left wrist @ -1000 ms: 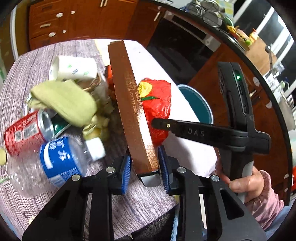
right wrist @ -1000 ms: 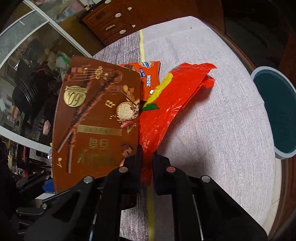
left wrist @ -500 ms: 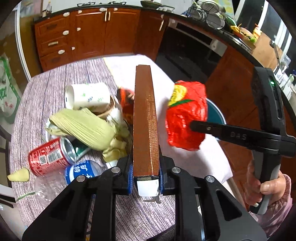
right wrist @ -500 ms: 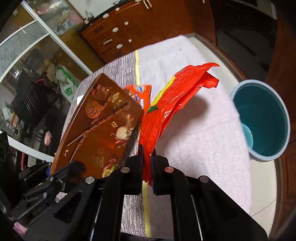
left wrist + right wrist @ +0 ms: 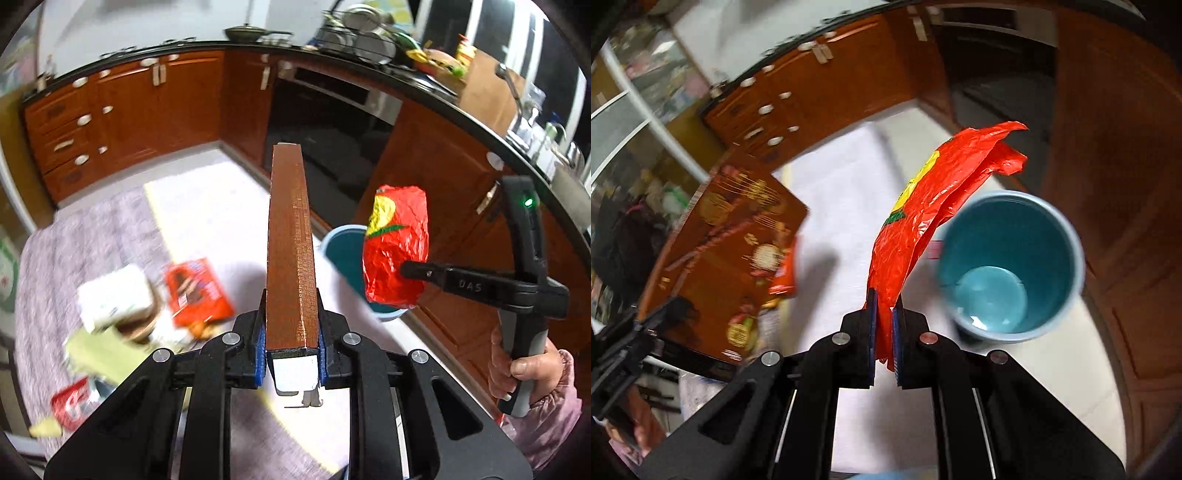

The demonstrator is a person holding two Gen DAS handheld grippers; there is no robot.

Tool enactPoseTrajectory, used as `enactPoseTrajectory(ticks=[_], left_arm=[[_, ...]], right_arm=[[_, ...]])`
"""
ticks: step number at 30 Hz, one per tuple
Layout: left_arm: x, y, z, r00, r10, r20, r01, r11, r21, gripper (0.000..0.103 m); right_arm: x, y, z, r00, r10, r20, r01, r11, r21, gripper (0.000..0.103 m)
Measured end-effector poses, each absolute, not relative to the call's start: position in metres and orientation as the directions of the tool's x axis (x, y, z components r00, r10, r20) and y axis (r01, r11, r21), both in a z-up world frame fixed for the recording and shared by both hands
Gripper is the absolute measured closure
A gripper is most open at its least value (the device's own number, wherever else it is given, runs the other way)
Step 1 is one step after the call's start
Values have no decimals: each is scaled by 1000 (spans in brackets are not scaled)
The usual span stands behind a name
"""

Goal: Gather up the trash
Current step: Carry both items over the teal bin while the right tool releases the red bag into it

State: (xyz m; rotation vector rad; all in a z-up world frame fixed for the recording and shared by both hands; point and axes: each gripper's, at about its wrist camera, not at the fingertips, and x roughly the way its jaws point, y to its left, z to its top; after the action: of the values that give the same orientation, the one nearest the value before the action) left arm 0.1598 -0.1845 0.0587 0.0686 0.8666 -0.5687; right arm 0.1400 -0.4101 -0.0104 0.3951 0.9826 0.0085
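A long brown box (image 5: pixel 291 254) is held end-on between the closed fingers of the left gripper (image 5: pixel 291 360), its far end raised clear of the tabletop (image 5: pixel 207 210). A crumpled red wrapper (image 5: pixel 923 206) is pinched by its lower edge in the nearly shut fingers of the right gripper (image 5: pixel 884 325), the free part standing up and leaning toward a blue bin (image 5: pixel 1012 266) on the floor just beside the tabletop. The bin is seen open and nearly bare inside.

More trash is left lying on the tabletop: an orange snack packet (image 5: pixel 195 291), a white paper cup (image 5: pixel 114 295), a pale green husk (image 5: pixel 103 350) and a red can (image 5: pixel 70 404), all blurred in the left wrist view.

Several things could go wrong from here. The wrapper is light and only its edge is gripped, so on release it may be caught by air, or cling to the pads, and be dropped outside the rim. It hangs beside the bin mouth rather than clearly over it, so an early opening would probably land it on the floor. The box is long and held only at one end; it may pivot in the grip, or be laid across the rim instead of going in, if it is not tipped end-down.
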Motion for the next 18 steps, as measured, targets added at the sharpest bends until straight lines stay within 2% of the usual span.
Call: enactPoseTrajectory(ticks=[4,13,14,15,16,17,18], left_arm=[[177,-222,53,465,-471,-749,545,820,-177,83],[222,-302,20,355,-472,-807,619,766,-175,83],[226,-308,18,349,-472,-810,624,762,-175,83],[230,-316,15,340,-473,-813,631,756,-175,83],[233,-322,13,334,-474,-815,636,751,-176,83],[237,-329,10,325,-476,-817,641,746,-180,83],[239,-334,7,319,-478,-818,645,742,-182,83]], right_arm=[[148,-446,-39,508,132,-851,257,920,296,96],[181,-488,-102,395,174,-902,331,889,316,92],[181,-488,-102,395,174,-902,331,889,316,89],[183,-491,-105,389,182,-903,337,884,323,80],[186,-495,-107,385,185,-904,344,880,327,70],[186,-499,-108,384,192,-903,352,874,335,48],[186,-502,-108,392,190,-900,358,870,339,42]])
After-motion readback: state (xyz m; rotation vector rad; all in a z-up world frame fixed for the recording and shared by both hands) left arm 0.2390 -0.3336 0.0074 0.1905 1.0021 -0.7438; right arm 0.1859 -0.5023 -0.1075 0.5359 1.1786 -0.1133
